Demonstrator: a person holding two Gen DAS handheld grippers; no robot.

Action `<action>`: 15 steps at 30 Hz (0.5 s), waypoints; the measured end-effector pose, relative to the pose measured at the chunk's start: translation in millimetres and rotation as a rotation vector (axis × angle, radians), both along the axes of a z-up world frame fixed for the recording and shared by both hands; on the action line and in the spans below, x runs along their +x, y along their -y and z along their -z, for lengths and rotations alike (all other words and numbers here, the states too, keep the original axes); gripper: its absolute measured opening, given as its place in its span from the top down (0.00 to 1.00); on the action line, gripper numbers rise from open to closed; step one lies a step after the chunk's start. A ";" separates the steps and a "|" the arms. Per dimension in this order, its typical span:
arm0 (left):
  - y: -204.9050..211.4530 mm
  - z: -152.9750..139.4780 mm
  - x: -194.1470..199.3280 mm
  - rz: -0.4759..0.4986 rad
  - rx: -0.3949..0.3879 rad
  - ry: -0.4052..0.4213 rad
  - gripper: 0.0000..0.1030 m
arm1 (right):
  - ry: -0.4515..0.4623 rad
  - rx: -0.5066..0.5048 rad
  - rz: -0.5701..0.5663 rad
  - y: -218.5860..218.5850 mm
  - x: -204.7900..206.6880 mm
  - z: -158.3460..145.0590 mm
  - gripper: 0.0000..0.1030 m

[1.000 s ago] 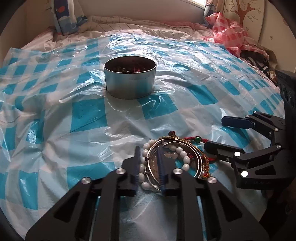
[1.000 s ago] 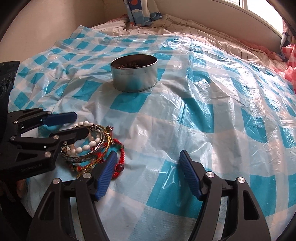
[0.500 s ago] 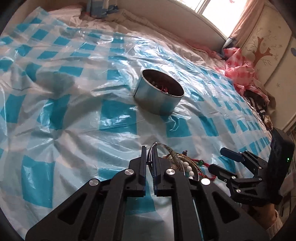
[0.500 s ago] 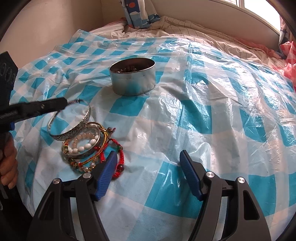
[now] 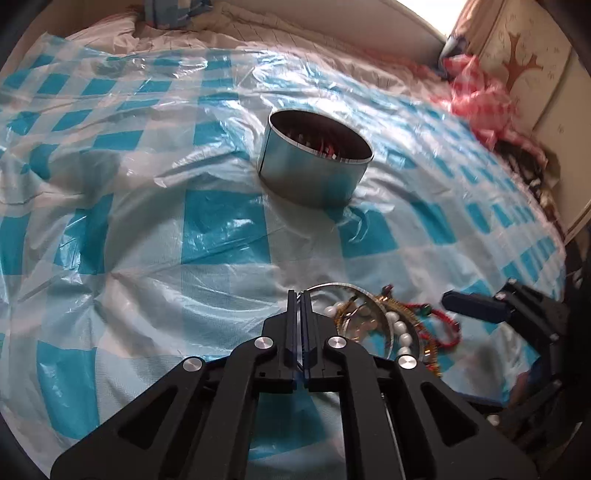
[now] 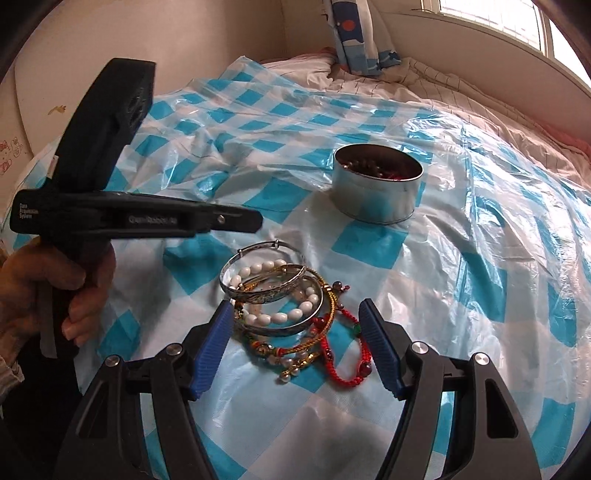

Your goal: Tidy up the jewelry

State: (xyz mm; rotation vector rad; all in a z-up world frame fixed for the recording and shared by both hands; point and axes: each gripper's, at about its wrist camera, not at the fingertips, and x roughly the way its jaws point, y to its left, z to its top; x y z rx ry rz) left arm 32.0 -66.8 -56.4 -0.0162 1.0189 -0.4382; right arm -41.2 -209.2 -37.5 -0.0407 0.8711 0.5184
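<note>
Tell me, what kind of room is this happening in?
Most likely a bedroom: the blue-and-white checked plastic sheet is spread over a bed with rumpled white bedding, a patterned blue pillow leans by the window, and crumpled pink checked cloth lies at the side.

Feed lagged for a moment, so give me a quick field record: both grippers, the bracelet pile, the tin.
left gripper: shut, just above the pile; right wrist view suggests a gap to the thin silver bangle
right gripper: open, fingers either side of the pile
bracelet pile: silver bangles, white bead bracelet, gold and red cord pieces
round metal tin: upright, apart from the pile, beads inside
surface: checked plastic sheet
</note>
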 end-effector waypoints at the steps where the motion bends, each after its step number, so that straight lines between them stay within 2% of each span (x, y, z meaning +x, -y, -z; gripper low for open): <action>1: 2.9 0.5 -0.7 0.004 0.017 0.003 0.99 | -0.003 0.006 -0.003 0.6 0.2 0.4 0.35; 4: -3.5 -8.1 -2.9 -0.003 -0.032 0.018 1.00 | -0.002 0.017 -0.013 1.4 1.5 -0.6 0.35; 7: -29.4 -24.0 -0.2 -0.072 -0.179 0.047 1.00 | -0.013 0.017 -0.033 -1.6 5.4 -0.5 0.35; 9: -43.8 -30.2 0.9 -0.112 -0.238 0.059 1.00 | -0.019 0.010 -0.056 -7.7 9.1 -0.7 0.35; 12: -48.9 -26.8 4.5 -0.117 -0.260 0.031 1.00 | -0.035 -0.022 -0.096 -19.4 16.4 1.3 0.34; 15: -28.8 -12.5 8.0 -0.047 -0.212 -0.035 1.00 | -0.068 -0.057 -0.119 -26.8 22.4 7.2 0.34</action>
